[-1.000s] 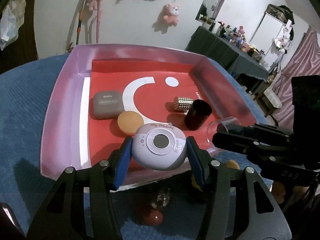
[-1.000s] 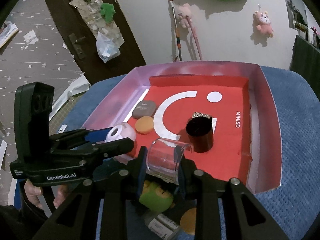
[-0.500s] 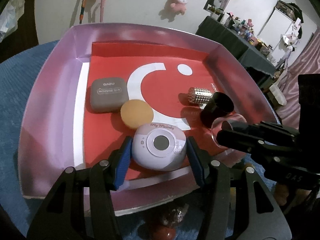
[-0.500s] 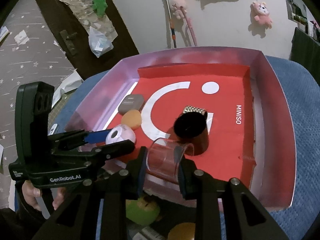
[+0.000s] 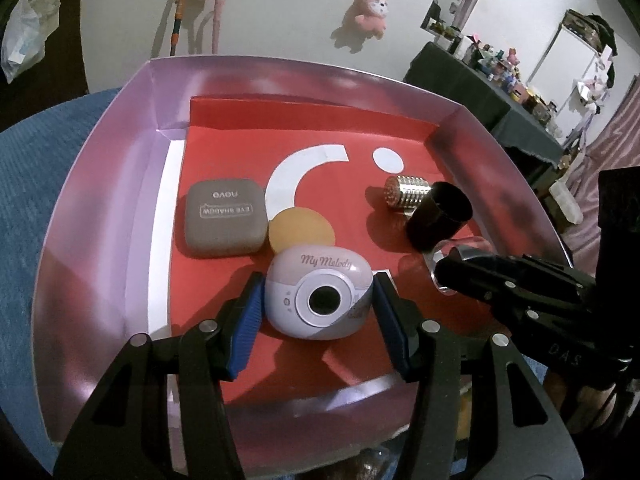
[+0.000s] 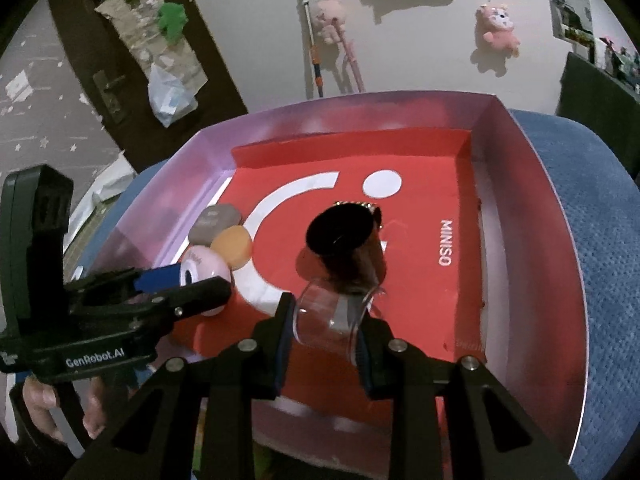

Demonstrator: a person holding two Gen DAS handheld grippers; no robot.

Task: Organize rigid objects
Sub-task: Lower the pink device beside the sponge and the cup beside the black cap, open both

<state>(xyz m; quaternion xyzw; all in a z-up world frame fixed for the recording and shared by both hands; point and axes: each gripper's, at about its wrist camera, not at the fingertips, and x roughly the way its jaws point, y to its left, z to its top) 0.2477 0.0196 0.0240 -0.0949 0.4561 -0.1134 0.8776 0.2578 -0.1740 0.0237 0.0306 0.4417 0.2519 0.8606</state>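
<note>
A box with lilac walls (image 5: 100, 200) and a red floor lies on a blue cushion. My left gripper (image 5: 318, 312) is shut on a lilac "My Melody" case (image 5: 320, 300), low over the box's near floor. Just beyond it lie an orange round puff (image 5: 300, 226) and a grey eye-shadow compact (image 5: 226, 220). My right gripper (image 6: 324, 320) is shut on a clear plastic cup (image 6: 334, 314), held on its side over the near floor. A black cylinder (image 6: 344, 236) stands right behind the cup, with a gold studded cap (image 5: 406, 192) beyond it.
The blue cushion (image 6: 600, 240) surrounds the box. Small items lie below the box's near wall, mostly hidden by the grippers. A hand (image 6: 40, 412) holds the left gripper. Plush toys (image 6: 498, 28) lie on the white floor; a cluttered dark table (image 5: 480, 80) stands far right.
Both grippers moved forward and down over the box's near wall, carrying the lilac case and the clear cup. The case now sits close behind the orange puff; the cup nears the black cylinder.
</note>
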